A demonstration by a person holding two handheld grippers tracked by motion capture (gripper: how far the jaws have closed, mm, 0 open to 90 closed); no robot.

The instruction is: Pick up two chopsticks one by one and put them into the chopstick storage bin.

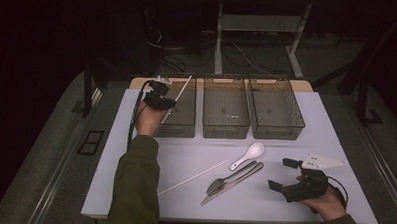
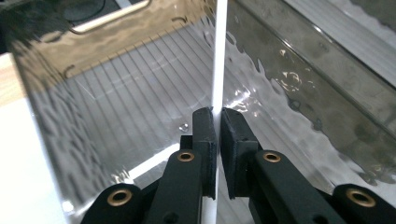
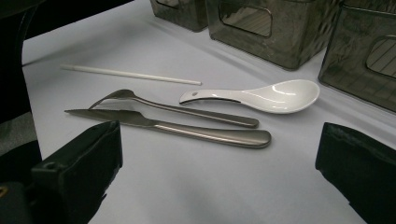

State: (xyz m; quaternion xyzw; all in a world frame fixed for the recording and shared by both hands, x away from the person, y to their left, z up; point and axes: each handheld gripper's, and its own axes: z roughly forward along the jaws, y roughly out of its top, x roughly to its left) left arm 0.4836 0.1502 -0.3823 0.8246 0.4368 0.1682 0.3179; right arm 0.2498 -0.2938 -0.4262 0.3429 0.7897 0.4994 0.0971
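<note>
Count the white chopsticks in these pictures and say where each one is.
2. One chopstick is clamped in the left claw over the leftmost bin; the other chopstick lies on the table, left of the fork.

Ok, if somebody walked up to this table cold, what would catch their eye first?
Probably the left gripper, shut on a white chopstick and holding it over the leftmost of three smoky clear bins at the table's far side. Next, the cutlery in the middle: a white spoon, fork, knife and second chopstick. The right gripper rests open beside them.
</note>
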